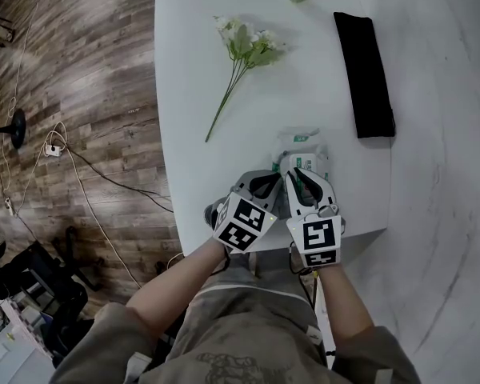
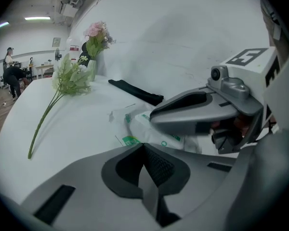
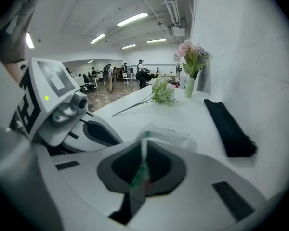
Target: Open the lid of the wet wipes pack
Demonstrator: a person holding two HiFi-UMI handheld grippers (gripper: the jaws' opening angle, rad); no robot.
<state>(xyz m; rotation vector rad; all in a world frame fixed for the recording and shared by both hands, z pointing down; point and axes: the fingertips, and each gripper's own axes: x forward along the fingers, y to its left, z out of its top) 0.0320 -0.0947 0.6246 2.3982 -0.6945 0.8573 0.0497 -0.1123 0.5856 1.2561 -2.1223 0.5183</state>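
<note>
White plastic with green print: the wet wipes pack [image 1: 302,152] lies on the desk [image 1: 216,70] just inside its near edge, directly ahead of me. Its long axis seems to run from that edge toward the far one. Both my tongs sit over its near end. My right tongs [image 3: 143,153] are clamped on a thin white-and-green strip that I take to be the lid [image 3: 138,176], standing edge-on between the pads. My left tongs [image 2: 143,150] are closed with nothing between them, just beside the pack's left side, so the pack lies ahead and to their right. The right hand already has the lid, so lifting it likely falls to that hand, with the left free to pin the pack down. Farther out lie a flower sprig [image 1: 244,50] mid-desk and a black pouch [image 1: 366,74] toward the right edge.
</note>
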